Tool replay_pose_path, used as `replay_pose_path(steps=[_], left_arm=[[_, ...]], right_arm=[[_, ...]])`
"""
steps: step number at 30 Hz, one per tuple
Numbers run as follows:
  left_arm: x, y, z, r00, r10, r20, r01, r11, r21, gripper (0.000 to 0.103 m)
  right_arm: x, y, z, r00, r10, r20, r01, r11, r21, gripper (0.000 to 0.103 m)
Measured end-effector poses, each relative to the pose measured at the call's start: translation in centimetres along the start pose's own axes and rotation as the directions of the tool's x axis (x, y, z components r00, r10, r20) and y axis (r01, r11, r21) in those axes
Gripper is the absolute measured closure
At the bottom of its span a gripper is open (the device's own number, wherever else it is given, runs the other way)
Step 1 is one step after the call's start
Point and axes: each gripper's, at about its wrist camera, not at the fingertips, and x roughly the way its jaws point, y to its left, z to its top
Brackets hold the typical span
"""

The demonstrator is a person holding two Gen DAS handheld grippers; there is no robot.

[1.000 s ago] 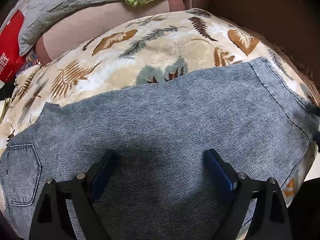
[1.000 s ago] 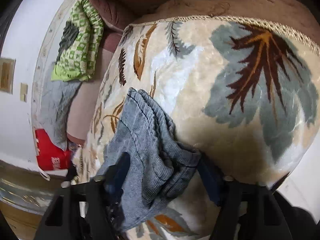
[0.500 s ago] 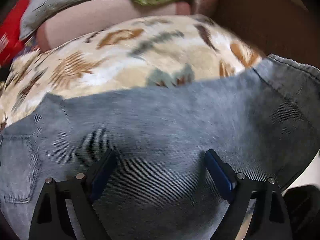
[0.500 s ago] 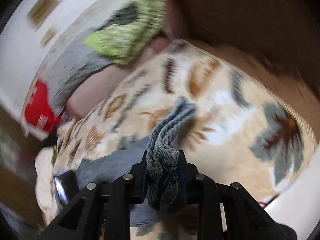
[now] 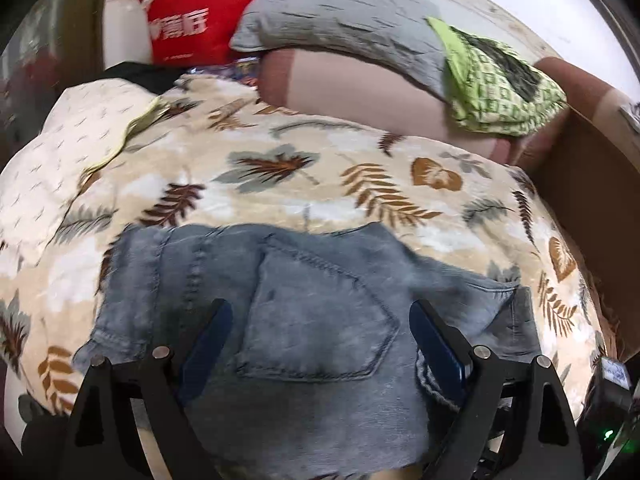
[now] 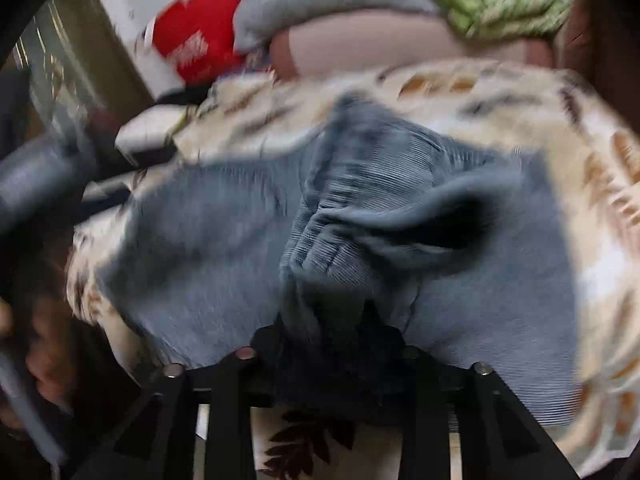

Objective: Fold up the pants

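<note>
We hold the left gripper (image 5: 320, 332) wide over the pants (image 5: 320, 300), gripping nothing; our right gripper (image 6: 326, 332), jaws opening, has bunched denim between them

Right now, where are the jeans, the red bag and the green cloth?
jeans (image 5: 316, 320), left wrist view, on the back pocket.
red bag (image 5: 188, 12), left wrist view, on its front.
green cloth (image 5: 500, 84), left wrist view, on its patterned middle.
</note>
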Motion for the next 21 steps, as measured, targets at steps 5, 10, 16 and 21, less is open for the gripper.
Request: replay_pose_path(steps=[5,10,16,21], left_arm=[[-0.4,-1.2,-0.2,0.999,-0.049,0.001,0.049,0.999,0.014,0.012],[-0.8,-4.2,-0.7,0.995,-0.102,0.007,0.101,0.991,0.09,0.012],[0.7,-7.0,-2.7,0.99,-0.134,-0.05,0.141,0.975,0.173,0.012],[2.9,-8.6,-5.6,0.981,-0.141,-0.136,0.169,0.959,0.226,0.012]], right_arm=[[-1.7,0.4,0.2,0.996,0.083,0.045,-0.083,0.997,-0.007,0.023],[-4.6,-2.9,-0.7,0.978,0.2,0.052,-0.205,0.967,0.15,0.022],[-8.2,-10.7,0.2,0.956,0.23,0.181,-0.287,0.856,0.43,0.022],[-4.7,-15.4,2.9,0.917,0.356,0.178,-0.385,0.679,0.626,0.022]])
